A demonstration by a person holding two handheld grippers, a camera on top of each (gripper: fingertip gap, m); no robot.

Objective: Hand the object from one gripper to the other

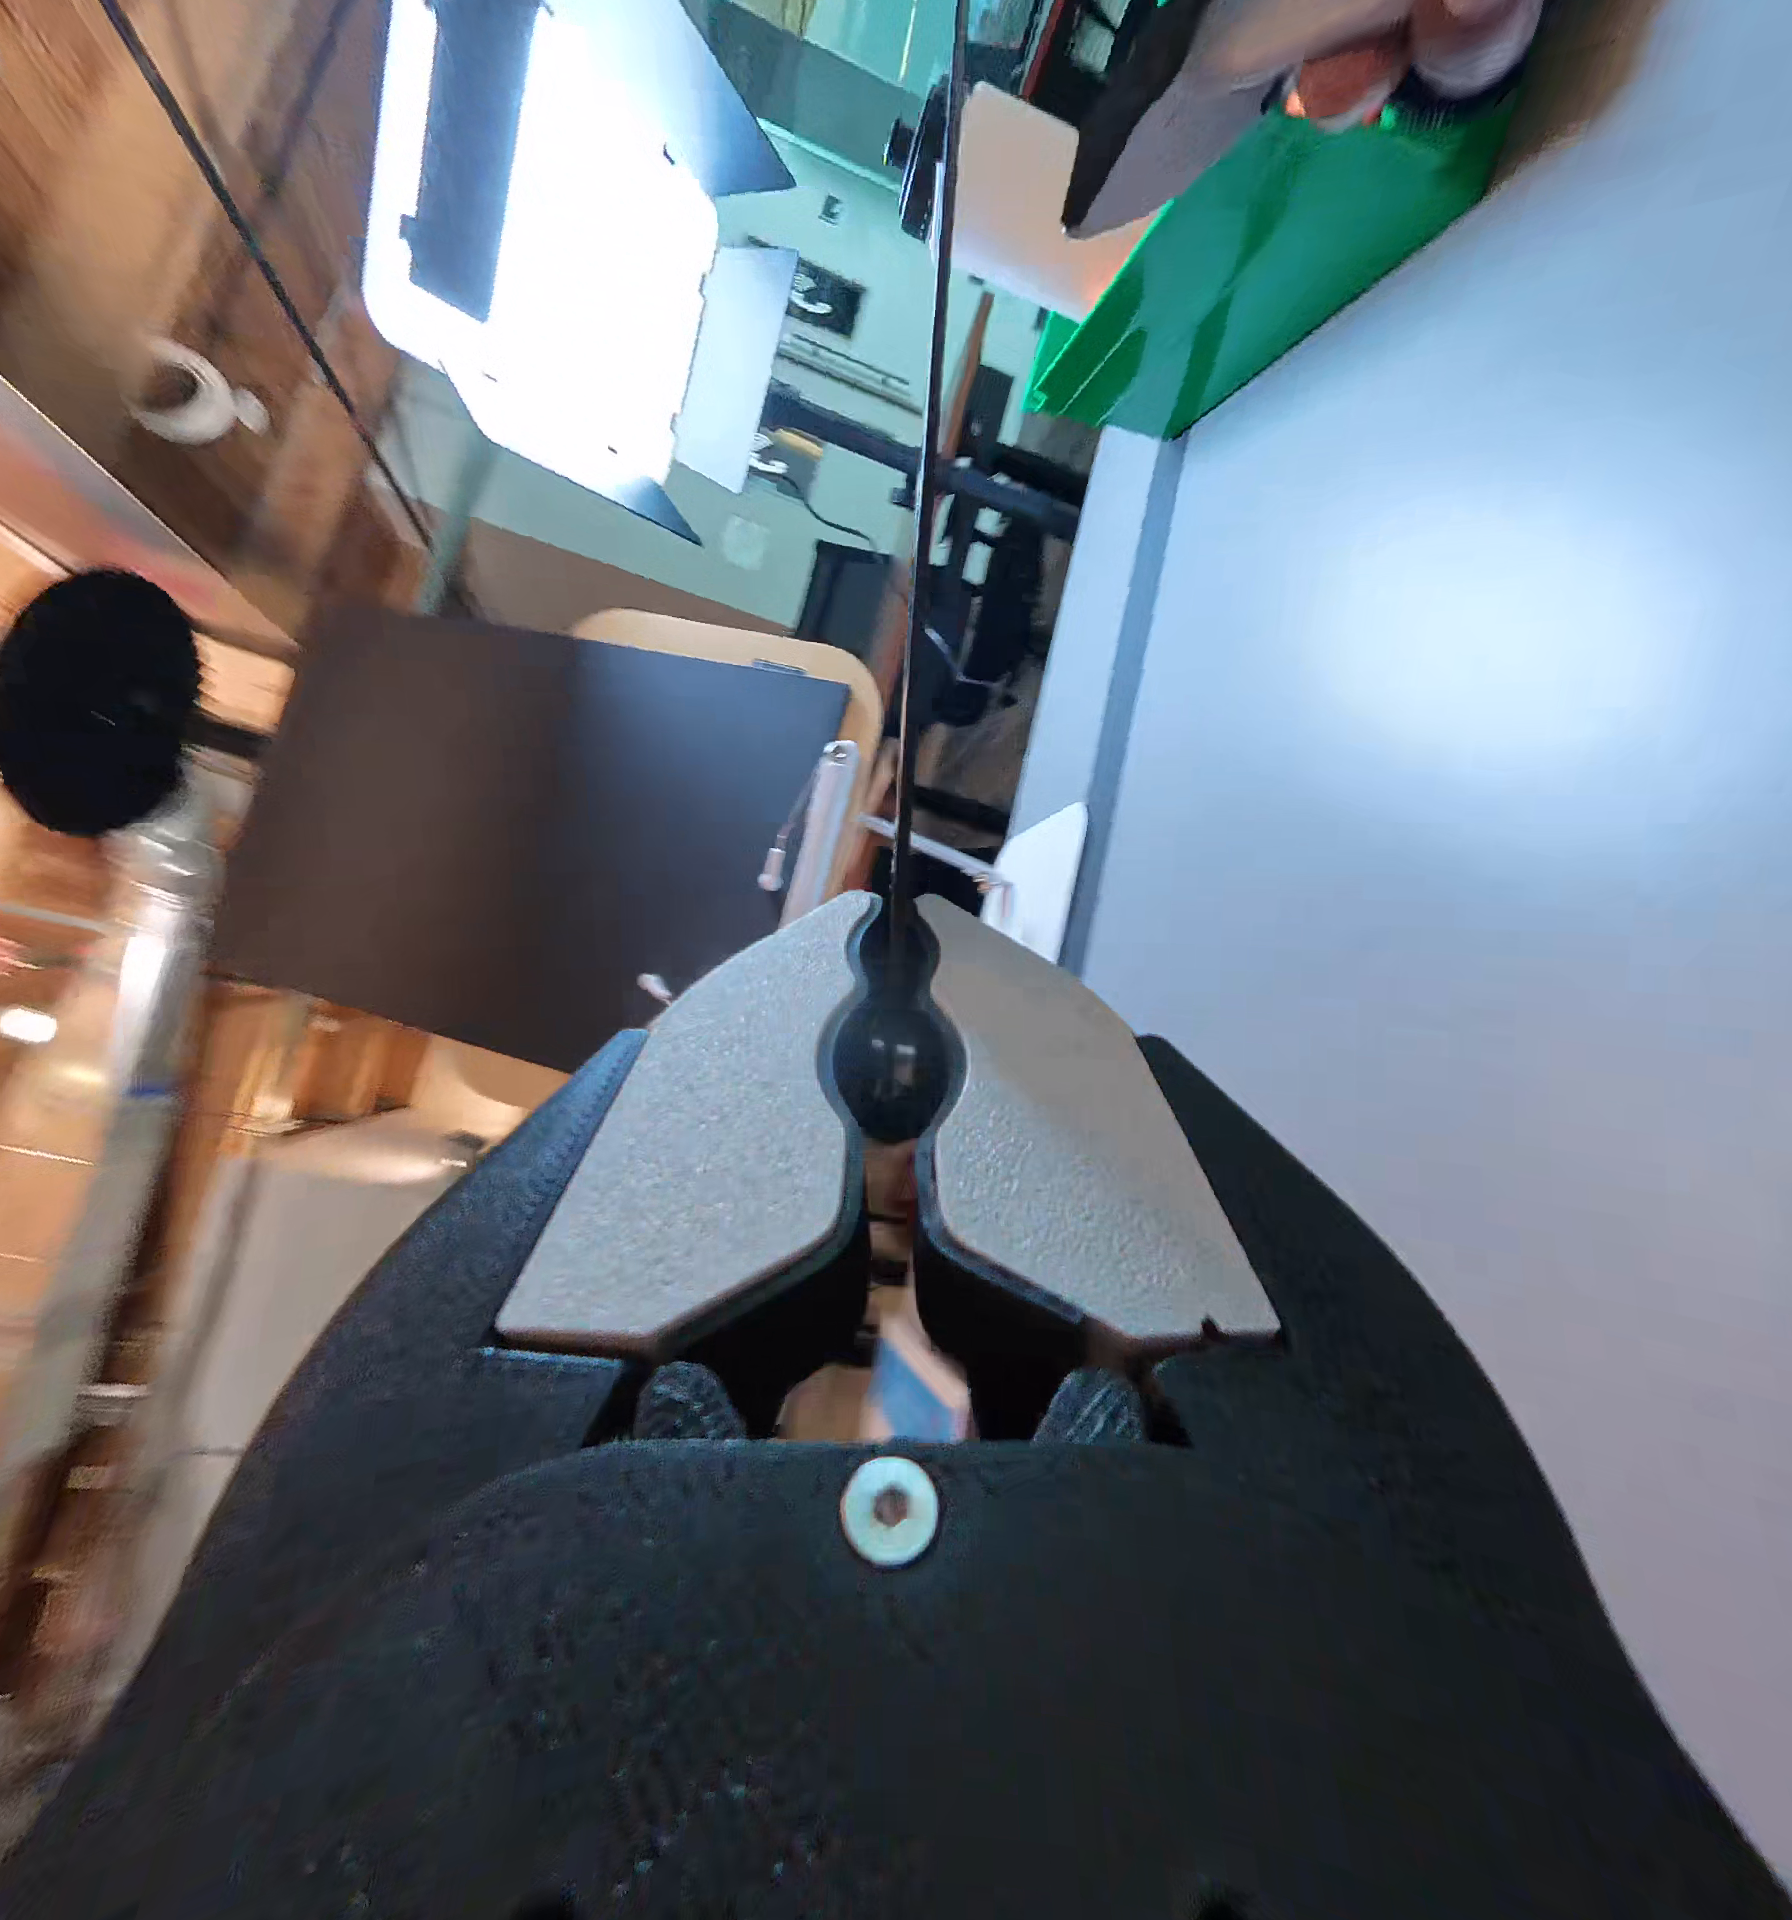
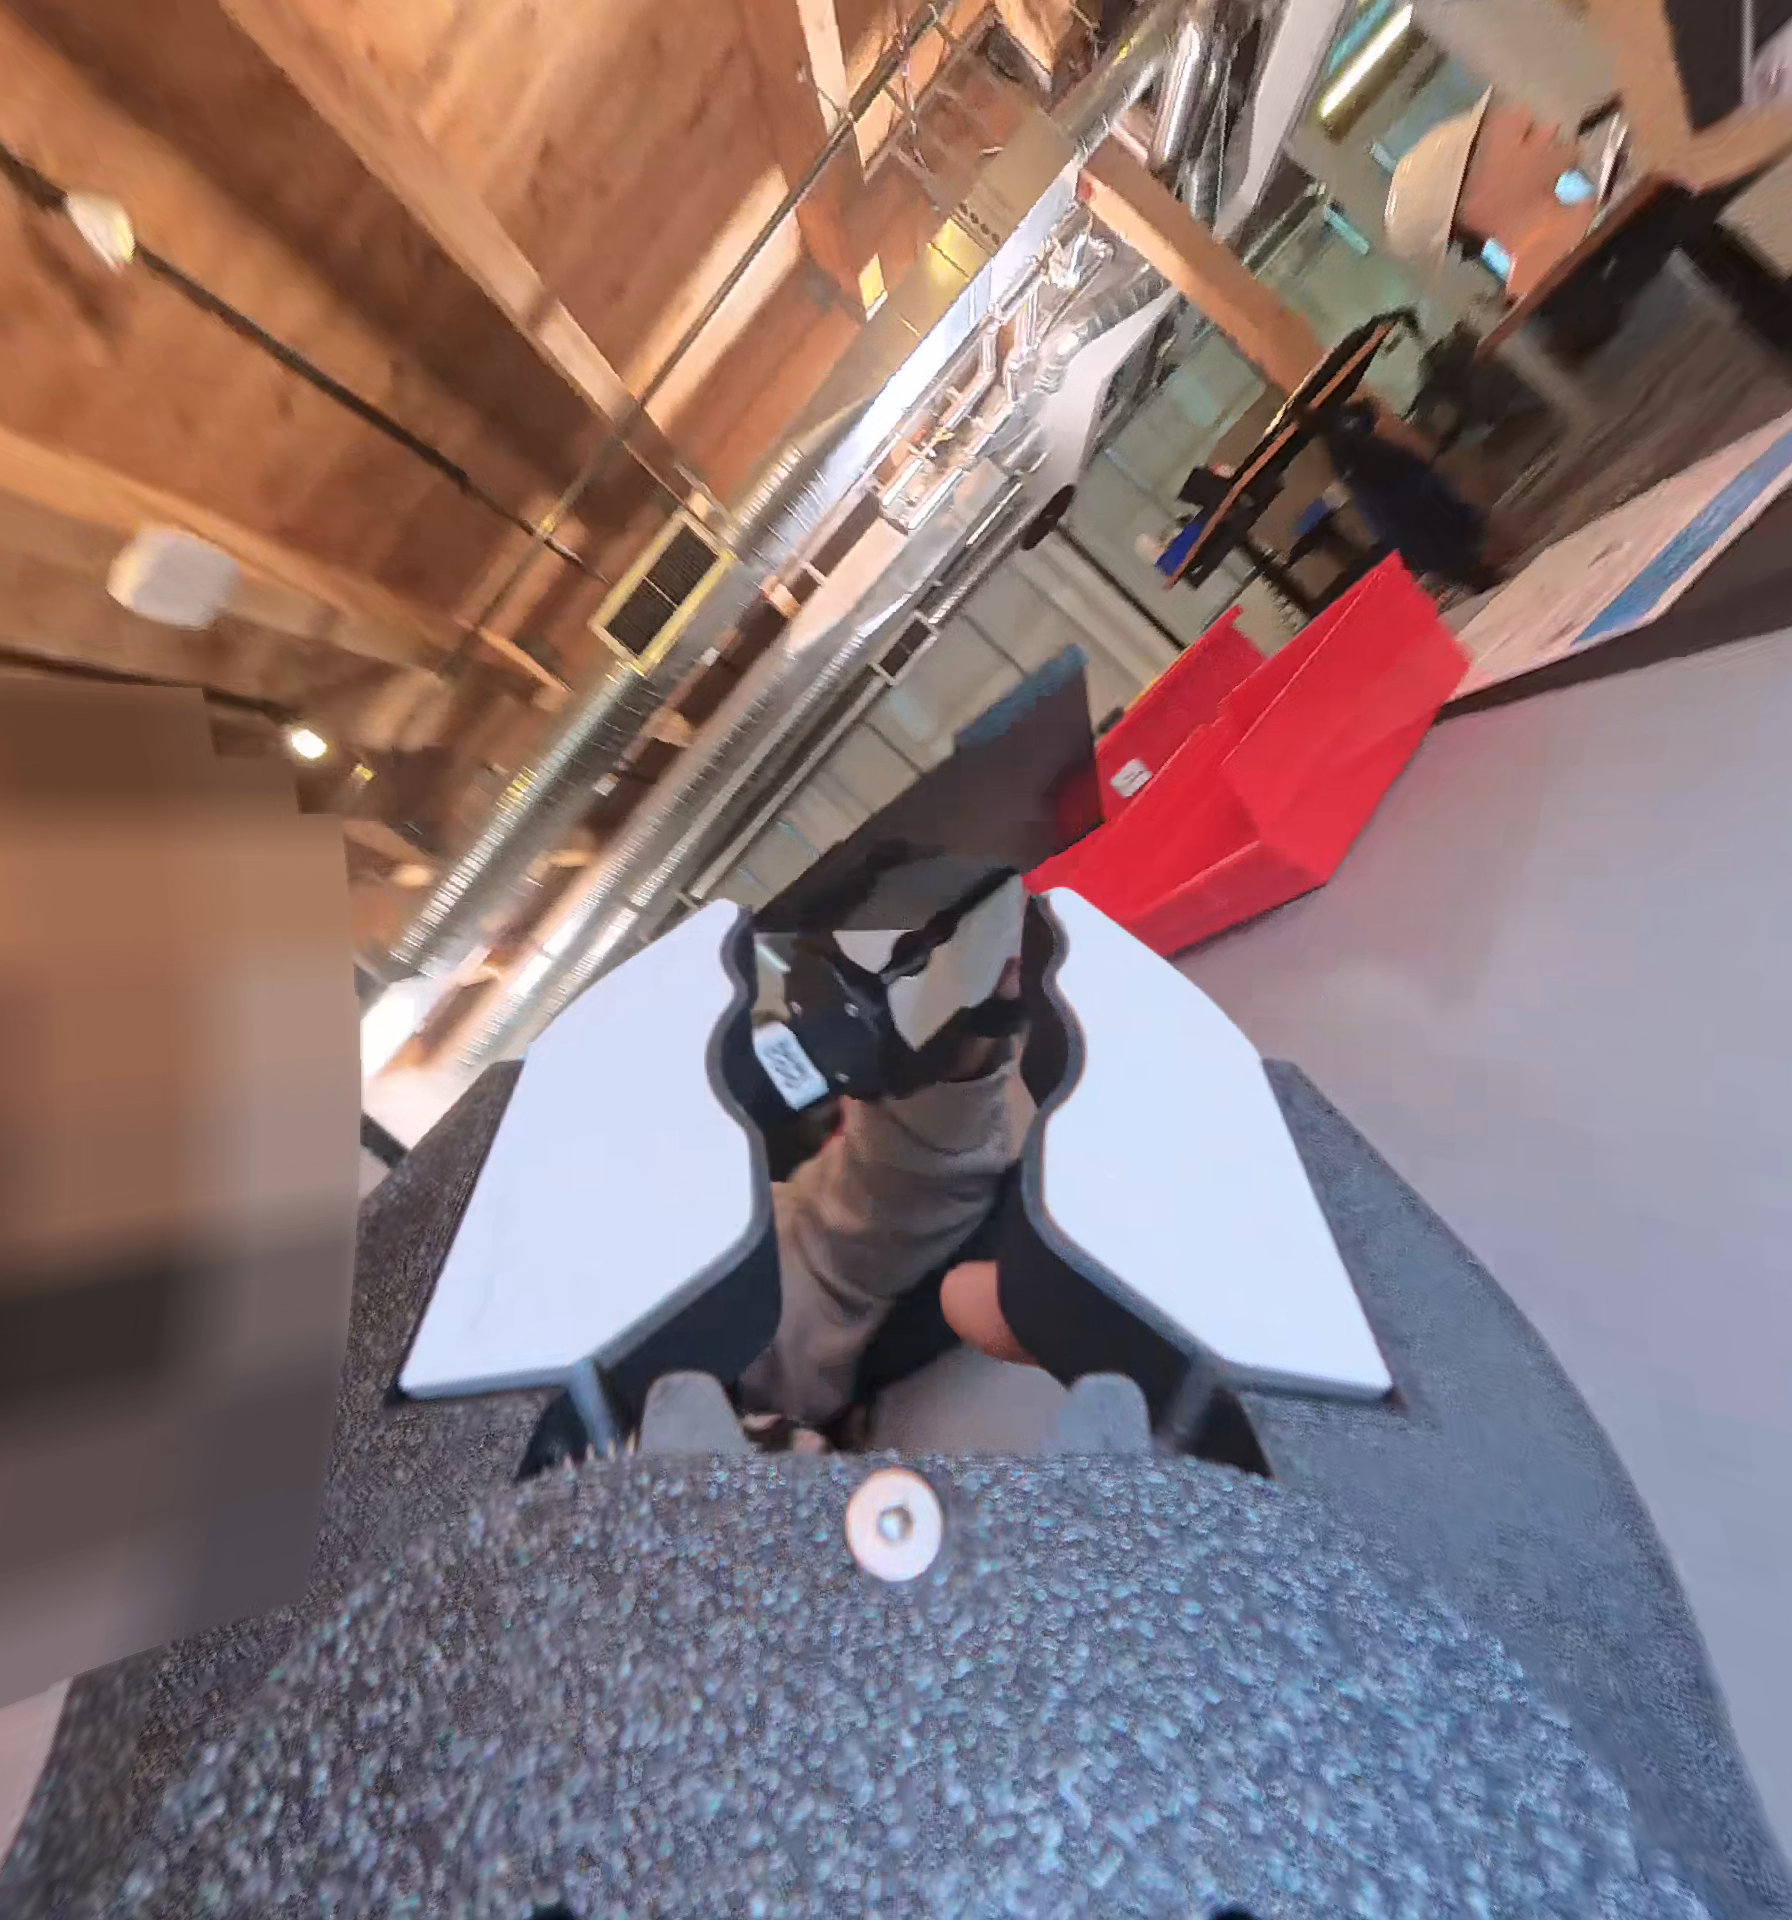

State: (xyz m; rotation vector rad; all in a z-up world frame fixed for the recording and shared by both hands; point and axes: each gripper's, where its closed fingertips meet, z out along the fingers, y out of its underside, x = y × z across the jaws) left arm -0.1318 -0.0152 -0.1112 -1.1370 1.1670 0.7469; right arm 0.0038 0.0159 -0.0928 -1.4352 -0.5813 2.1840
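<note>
the grey table (image 2: 1557,1039) runs beside you, with a red bin (image 2: 1276,790) on it in the right wrist view and a green bin (image 1: 1276,270) in the left. your left gripper (image 1: 897,935) is pressed together on a thin dark sheet (image 1: 923,468), seen edge-on and running up from the tips. your right gripper (image 2: 887,925) stands spread, empty, near the sheet. you're mid-handover, i judge: next, bring the right jaws around the free edge and close before the left lets go.
</note>
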